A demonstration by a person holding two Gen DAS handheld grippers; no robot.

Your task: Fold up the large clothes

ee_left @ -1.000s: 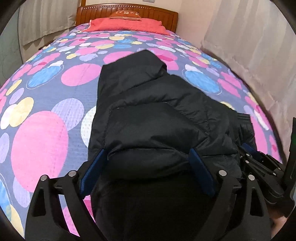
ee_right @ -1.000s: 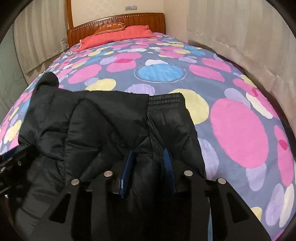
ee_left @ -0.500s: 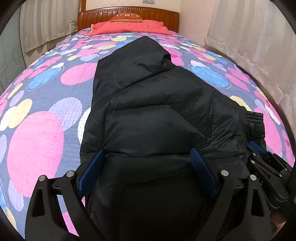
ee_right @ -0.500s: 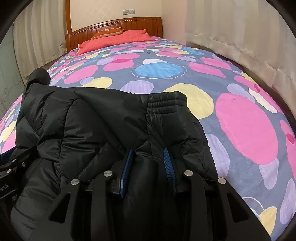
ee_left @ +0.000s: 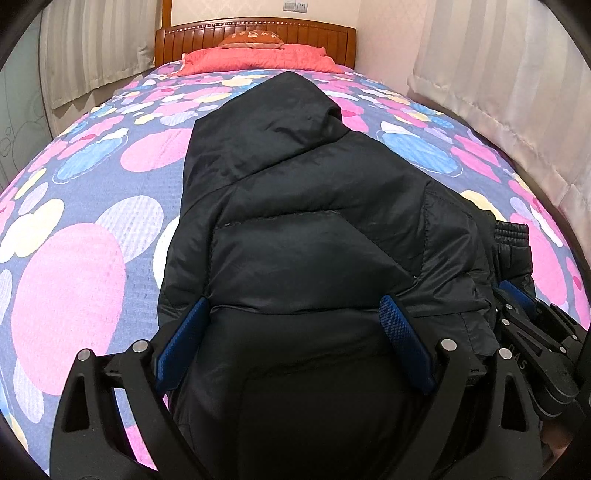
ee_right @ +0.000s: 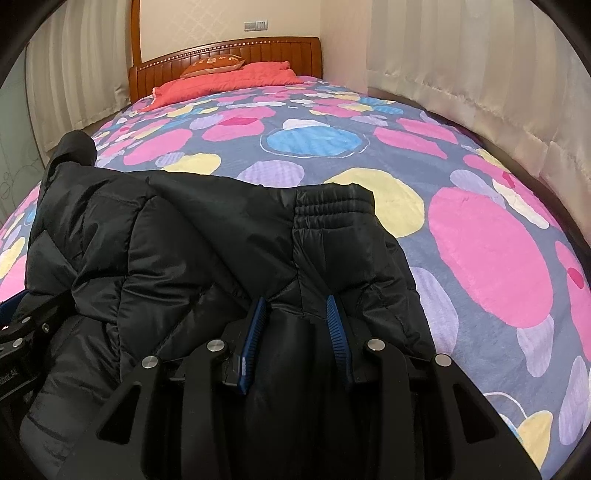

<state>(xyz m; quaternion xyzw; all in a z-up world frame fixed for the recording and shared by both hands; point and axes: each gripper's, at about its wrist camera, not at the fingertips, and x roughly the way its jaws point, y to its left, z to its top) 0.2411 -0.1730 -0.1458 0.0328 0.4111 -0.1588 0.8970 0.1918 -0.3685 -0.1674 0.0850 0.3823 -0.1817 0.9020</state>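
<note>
A black puffer jacket (ee_left: 314, 229) with a hood lies lengthwise on the bed, hood toward the headboard. My left gripper (ee_left: 295, 310) is wide around the jacket's thick near hem; padding fills the gap between the blue pads. My right gripper (ee_right: 295, 306) is shut on a fold of the jacket (ee_right: 192, 258) near an elastic cuff (ee_right: 332, 203). The right gripper also shows in the left wrist view (ee_left: 532, 321) at the jacket's right edge. The left gripper's body shows at the left edge of the right wrist view (ee_right: 18, 332).
The bed cover (ee_left: 66, 280) is grey-blue with large pink, blue and yellow circles. A red pillow (ee_left: 258, 59) and a wooden headboard (ee_left: 255, 31) stand at the far end. Pale curtains (ee_right: 480, 74) hang along the right side and at the far left.
Both views have tilted up and show more of the headboard and wall. The jacket looks larger and nearer in both views. Neither gripper's jaw opening has changed.
</note>
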